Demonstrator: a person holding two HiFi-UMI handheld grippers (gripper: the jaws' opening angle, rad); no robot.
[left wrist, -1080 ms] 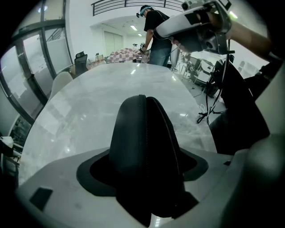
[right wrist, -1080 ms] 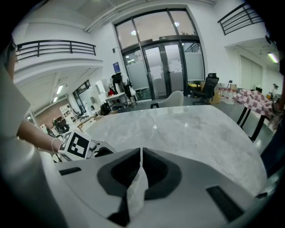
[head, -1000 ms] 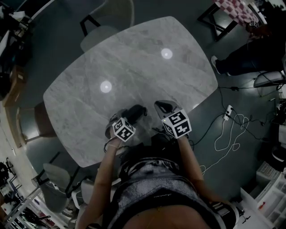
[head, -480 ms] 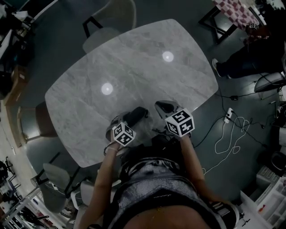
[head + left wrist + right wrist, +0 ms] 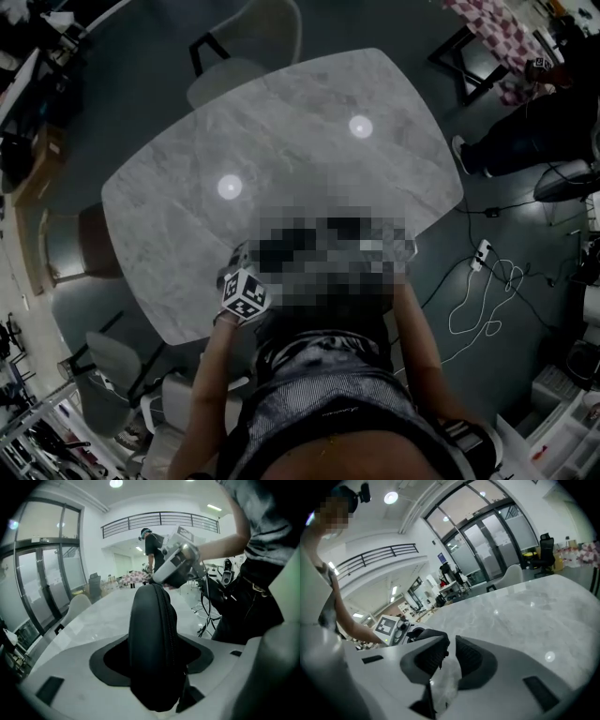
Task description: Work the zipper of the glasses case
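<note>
One glasses case [image 5: 151,620] — clamped in left hand-held gripper [image 5: 154,663]; right hand-held gripper [image 5: 451,645] just opening beside it

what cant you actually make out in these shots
- Head view: a mosaic patch covers the glasses case and right gripper.
- Left gripper view: the zipper pull is out of sight where the right gripper meets the case's far end.
- Right gripper view: its jaws have just been opening; the dark speck by one pad is too small to name.

No legible words, brands or numbers, only square marker patterns on a cube [image 5: 244,293]
</note>
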